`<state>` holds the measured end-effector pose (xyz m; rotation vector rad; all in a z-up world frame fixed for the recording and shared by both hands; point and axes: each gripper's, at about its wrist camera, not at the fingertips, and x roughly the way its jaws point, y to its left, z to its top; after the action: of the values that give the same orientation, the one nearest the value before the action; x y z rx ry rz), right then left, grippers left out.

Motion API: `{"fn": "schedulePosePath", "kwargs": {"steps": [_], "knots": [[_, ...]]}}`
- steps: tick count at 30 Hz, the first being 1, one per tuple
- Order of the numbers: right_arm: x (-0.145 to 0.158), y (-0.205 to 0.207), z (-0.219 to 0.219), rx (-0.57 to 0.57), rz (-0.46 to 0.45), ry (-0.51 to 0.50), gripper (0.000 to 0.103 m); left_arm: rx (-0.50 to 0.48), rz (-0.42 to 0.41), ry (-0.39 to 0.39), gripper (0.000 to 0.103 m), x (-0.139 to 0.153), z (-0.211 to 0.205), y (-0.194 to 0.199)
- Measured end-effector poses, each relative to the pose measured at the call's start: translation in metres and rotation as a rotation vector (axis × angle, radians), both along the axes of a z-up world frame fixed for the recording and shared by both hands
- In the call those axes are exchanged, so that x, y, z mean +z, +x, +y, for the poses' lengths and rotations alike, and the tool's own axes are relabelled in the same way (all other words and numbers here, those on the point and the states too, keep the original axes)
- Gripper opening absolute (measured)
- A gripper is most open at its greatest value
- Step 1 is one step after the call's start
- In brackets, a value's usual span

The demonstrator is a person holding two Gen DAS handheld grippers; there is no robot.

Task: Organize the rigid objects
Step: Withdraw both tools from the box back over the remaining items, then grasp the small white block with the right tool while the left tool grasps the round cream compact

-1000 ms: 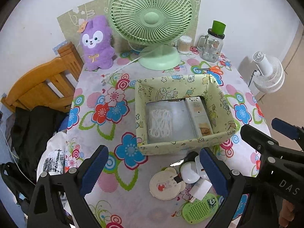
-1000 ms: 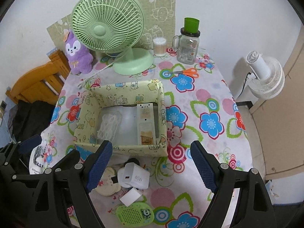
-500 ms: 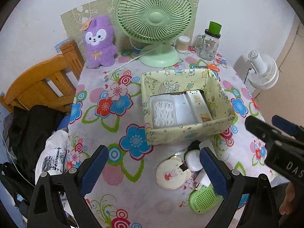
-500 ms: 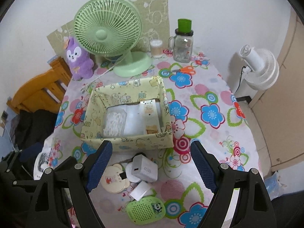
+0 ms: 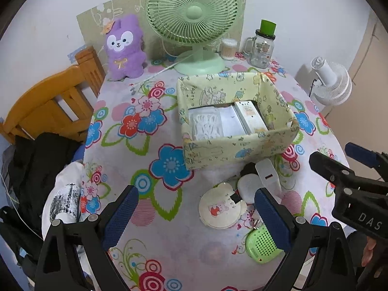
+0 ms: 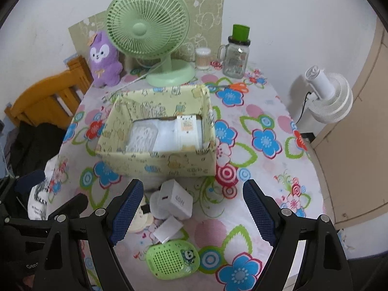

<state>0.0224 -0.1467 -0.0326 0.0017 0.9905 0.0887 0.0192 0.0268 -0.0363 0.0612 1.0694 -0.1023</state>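
A yellow-green patterned box (image 5: 232, 143) (image 6: 155, 160) sits mid-table and holds flat white packages. In front of it lie a white 45W charger (image 6: 178, 200) (image 5: 268, 174), a round white case (image 5: 247, 188), a cream round mirror (image 5: 222, 208), a small white block (image 6: 168, 231) and a green speaker-like gadget (image 6: 173, 258) (image 5: 262, 243). My left gripper (image 5: 196, 218) is open and empty, above the table's near edge left of these items. My right gripper (image 6: 192, 213) is open and empty, hovering over the charger.
A green desk fan (image 5: 194, 21), a purple plush (image 5: 125, 46), a cotton-swab jar (image 5: 228, 48) and a glass mug jar (image 5: 263, 46) stand at the back. Orange scissors (image 6: 234, 87) lie behind the box. A wooden chair (image 5: 48, 104) stands left, a white floor fan (image 6: 327, 94) right.
Both grippers have pulled back and risen, so the box and the small items look farther away. Nothing on the table has moved; both grippers stay open.
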Motion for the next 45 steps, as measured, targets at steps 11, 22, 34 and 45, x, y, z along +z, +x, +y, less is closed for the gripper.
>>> {"fn": "schedulePosePath", "kwargs": {"steps": [11, 22, 34, 45], "knots": [[-0.029, -0.009, -0.01, 0.111, -0.008, 0.069, 0.086, 0.022, 0.062, -0.008, 0.097, -0.031, -0.015, -0.01], [-0.057, -0.005, -0.013, 0.155, 0.065, 0.058, 0.086, 0.028, 0.102, -0.029, 0.096, -0.057, -0.02, -0.015], [-0.087, -0.003, -0.007, 0.182, 0.143, 0.06, 0.086, -0.019, 0.137, -0.009, 0.096, -0.084, -0.022, -0.016], [-0.11, -0.004, 0.013, 0.222, 0.191, 0.048, 0.086, -0.068, 0.172, 0.052, 0.096, -0.104, -0.022, -0.018]]}}
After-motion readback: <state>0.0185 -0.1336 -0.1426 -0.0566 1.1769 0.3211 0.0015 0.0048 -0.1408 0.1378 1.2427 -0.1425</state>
